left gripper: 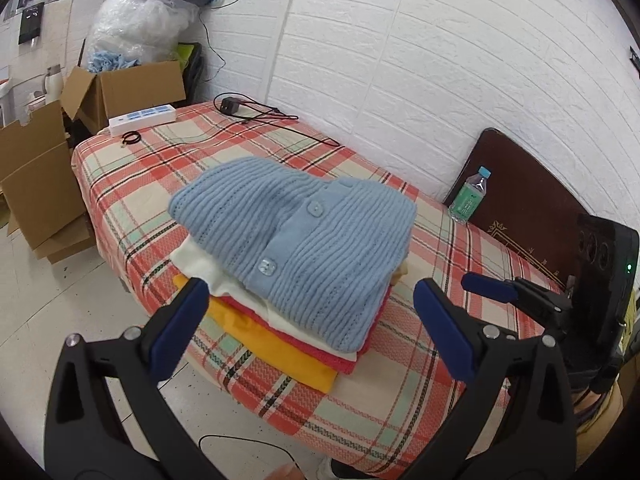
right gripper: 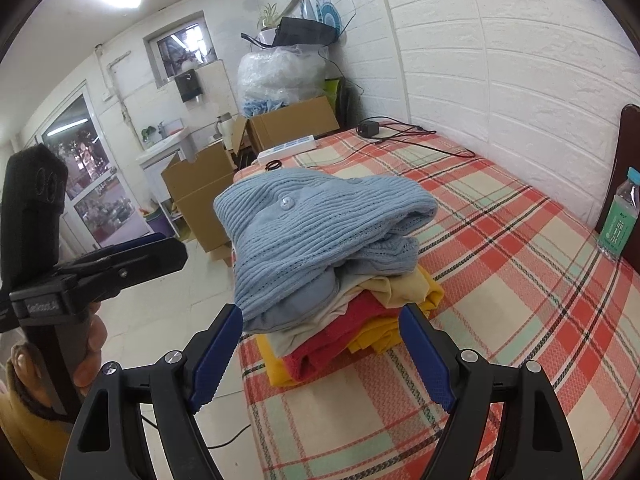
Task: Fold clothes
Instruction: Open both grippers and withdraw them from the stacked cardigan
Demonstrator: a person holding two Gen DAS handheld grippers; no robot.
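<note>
left gripper [left gripper: 308, 320] jaws wide apart, empty; right gripper [right gripper: 320, 344] wide apart, empty; folded pile [left gripper: 296, 248] untouched

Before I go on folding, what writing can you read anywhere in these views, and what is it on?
Water bottle: green label with white characters, too blurred to read.
Left tongs' black clamp: embossed word, too small to read.
Power strip: blue panels, no readable text.
Nothing else carries writing.
</note>
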